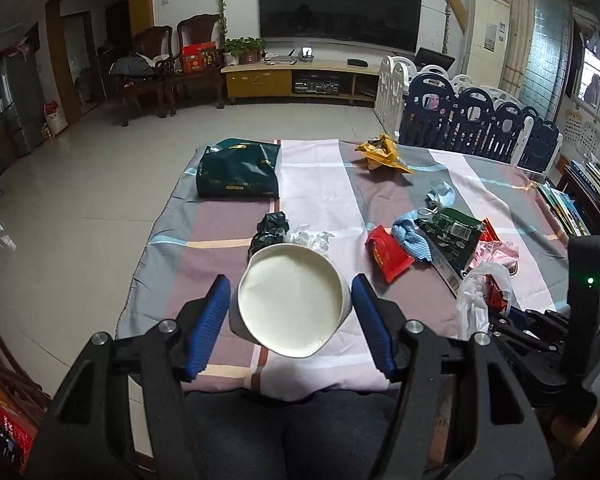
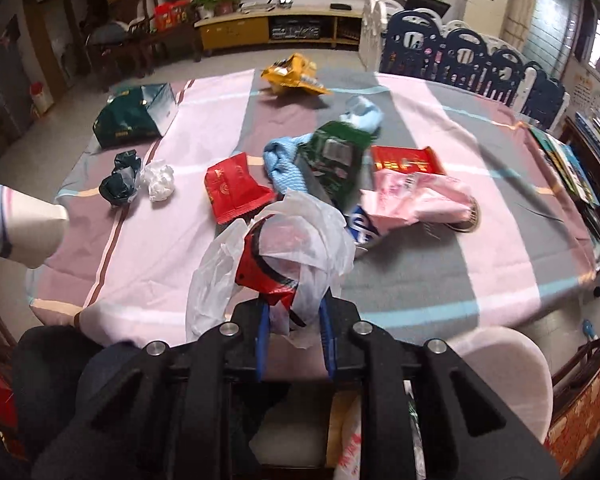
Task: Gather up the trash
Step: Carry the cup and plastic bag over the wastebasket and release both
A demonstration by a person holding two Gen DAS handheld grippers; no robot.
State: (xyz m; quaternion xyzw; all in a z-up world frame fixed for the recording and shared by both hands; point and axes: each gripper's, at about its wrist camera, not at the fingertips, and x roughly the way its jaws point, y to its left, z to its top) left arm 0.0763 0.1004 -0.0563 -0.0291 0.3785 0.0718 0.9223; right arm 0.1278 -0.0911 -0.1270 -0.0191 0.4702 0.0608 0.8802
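Note:
My left gripper (image 1: pixel 290 300) is shut on a white paper cup (image 1: pixel 292 300), held on its side above the table's near edge, its bottom facing the camera; the cup also shows in the right wrist view (image 2: pixel 32 228). My right gripper (image 2: pixel 294 312) is shut on a bunch of thin white plastic bag and red wrapper (image 2: pixel 276 264), lifted above the striped tablecloth (image 2: pixel 420 280). Loose trash lies on the cloth: a red packet (image 2: pixel 232 188), a crumpled black bag (image 2: pixel 122 178), a white wad (image 2: pixel 160 178), a green packet (image 2: pixel 336 156), a pink bag (image 2: pixel 412 196), a yellow snack bag (image 2: pixel 294 74).
A dark green gift bag (image 1: pixel 240 170) lies at the table's far left. A blue cloth (image 2: pixel 284 164) and a blue can (image 2: pixel 362 228) sit among the trash. A white round seat (image 2: pixel 512 372) is at the near right. A playpen fence (image 1: pixel 480 120) stands behind the table.

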